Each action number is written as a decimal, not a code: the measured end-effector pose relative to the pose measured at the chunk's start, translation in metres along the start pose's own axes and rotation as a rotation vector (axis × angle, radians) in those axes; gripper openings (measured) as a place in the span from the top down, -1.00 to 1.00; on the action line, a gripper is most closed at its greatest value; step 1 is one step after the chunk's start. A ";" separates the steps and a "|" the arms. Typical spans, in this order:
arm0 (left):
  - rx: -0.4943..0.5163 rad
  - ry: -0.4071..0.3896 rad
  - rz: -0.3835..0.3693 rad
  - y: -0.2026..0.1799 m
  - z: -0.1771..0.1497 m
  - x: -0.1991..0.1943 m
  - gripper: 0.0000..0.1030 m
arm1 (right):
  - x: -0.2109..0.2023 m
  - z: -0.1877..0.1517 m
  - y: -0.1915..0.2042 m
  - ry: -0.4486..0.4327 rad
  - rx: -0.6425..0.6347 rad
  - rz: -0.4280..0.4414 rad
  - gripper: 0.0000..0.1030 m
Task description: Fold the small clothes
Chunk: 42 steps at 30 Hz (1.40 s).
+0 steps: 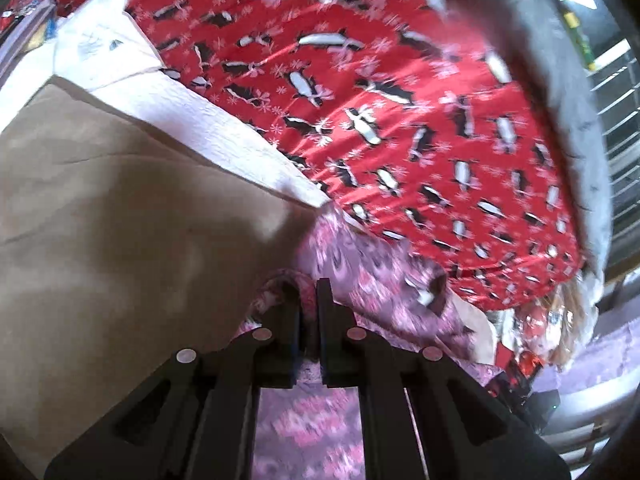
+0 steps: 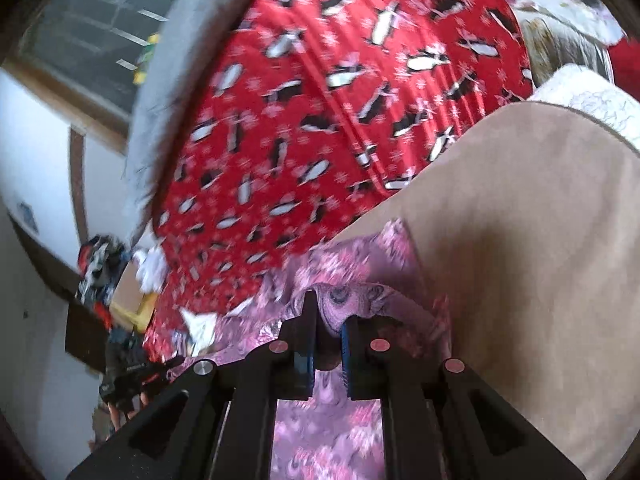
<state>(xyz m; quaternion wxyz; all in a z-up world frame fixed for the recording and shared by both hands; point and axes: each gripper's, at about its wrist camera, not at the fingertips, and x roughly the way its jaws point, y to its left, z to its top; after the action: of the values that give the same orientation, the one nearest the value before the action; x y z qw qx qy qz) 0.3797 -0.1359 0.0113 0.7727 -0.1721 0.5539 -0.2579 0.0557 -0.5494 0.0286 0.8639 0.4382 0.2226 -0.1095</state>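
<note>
While both views are smeared by blur, each gripper can be seen clamped on a bunched edge of the same pink patterned garment (image 1: 376,292): the left gripper (image 1: 308,292) pinches a fold of it between nearly closed jaws, and the right gripper (image 2: 330,312) does likewise (image 2: 360,276). The garment lies low in each view, partly on a tan cloth (image 1: 120,220) and just beside a red penguin-print cover (image 1: 400,100) with a grey furry border (image 1: 576,140). Its cloth runs from the jaws back under each tool; its long axis and heading cannot be told. A white textured cloth (image 1: 208,120) lies along the tan cloth's far edge
</note>
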 end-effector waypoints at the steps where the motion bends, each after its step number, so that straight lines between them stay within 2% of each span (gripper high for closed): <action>1: 0.006 0.000 0.012 0.000 0.004 0.009 0.90 | 0.006 0.003 -0.002 0.002 0.007 -0.012 0.82; 6: 0.056 0.049 0.129 -0.005 0.019 0.048 0.89 | 0.040 0.017 -0.014 0.041 0.066 -0.053 0.81; 8: 0.038 0.084 0.127 -0.002 0.026 0.054 0.89 | 0.049 0.022 -0.020 0.064 0.107 -0.069 0.73; 10: -0.025 0.110 0.067 0.005 0.035 0.052 0.88 | 0.048 0.028 -0.028 0.043 0.172 -0.067 0.73; 12: -0.108 0.117 -0.033 0.013 0.044 0.042 0.84 | 0.043 0.033 -0.033 0.012 0.211 -0.035 0.73; 14: -0.163 0.127 -0.104 0.020 0.048 0.034 0.70 | 0.037 0.036 -0.031 -0.008 0.209 -0.032 0.73; 15: -0.178 0.108 -0.113 0.023 0.051 0.026 0.48 | 0.035 0.037 -0.030 -0.010 0.197 -0.040 0.72; 16: -0.187 0.072 -0.099 0.026 0.053 0.017 0.21 | 0.032 0.038 -0.030 -0.012 0.191 -0.050 0.72; 18: -0.207 0.002 -0.081 0.035 0.057 0.000 0.00 | 0.025 0.039 -0.035 -0.028 0.233 -0.017 0.68; 20: -0.216 0.002 -0.100 0.042 0.056 -0.006 0.00 | 0.020 0.037 -0.041 -0.044 0.287 0.029 0.48; 23: -0.070 0.081 -0.138 0.030 0.039 -0.003 0.00 | 0.005 0.031 -0.044 -0.102 0.303 0.035 0.14; 25: 0.121 0.149 -0.156 0.007 0.011 0.003 0.00 | 0.001 0.026 -0.047 -0.097 0.318 0.087 0.13; 28: 0.339 0.236 -0.169 -0.023 -0.032 0.019 0.00 | 0.017 0.018 -0.037 0.004 0.272 0.095 0.13; 29: 0.400 0.262 -0.155 -0.031 -0.043 0.025 0.00 | 0.024 0.015 -0.032 0.033 0.249 0.093 0.13; 31: 0.505 0.299 -0.081 -0.048 -0.061 0.044 0.00 | 0.045 0.009 -0.021 0.111 0.209 0.091 0.13; 34: 0.581 0.254 0.045 -0.065 -0.064 0.062 0.00 | 0.065 0.010 -0.006 0.127 0.164 0.066 0.13; 35: 0.578 0.225 0.090 -0.070 -0.056 0.067 0.02 | 0.071 0.013 0.000 0.110 0.151 0.058 0.13; 37: 0.529 0.150 0.172 -0.074 -0.032 0.071 0.19 | 0.076 0.021 0.007 0.075 0.142 0.062 0.13; 38: 0.476 0.099 0.221 -0.071 -0.017 0.068 0.21 | 0.077 0.027 0.011 0.044 0.139 0.055 0.14; 39: 0.386 0.056 0.236 -0.065 0.001 0.062 0.21 | 0.074 0.033 0.014 0.009 0.134 0.052 0.14; 41: 0.223 -0.003 0.171 -0.045 0.025 0.043 0.21 | 0.064 0.043 0.017 -0.039 0.105 0.028 0.13; 42: 0.184 -0.022 0.147 -0.037 0.029 0.035 0.21 | 0.057 0.048 0.015 -0.048 0.087 0.001 0.13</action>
<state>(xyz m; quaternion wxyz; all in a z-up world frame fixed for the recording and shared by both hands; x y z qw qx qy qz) 0.4080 -0.1870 0.0148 0.8081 -0.0622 0.5306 -0.2482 0.1251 -0.5787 0.0360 0.8493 0.4727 0.1966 -0.1289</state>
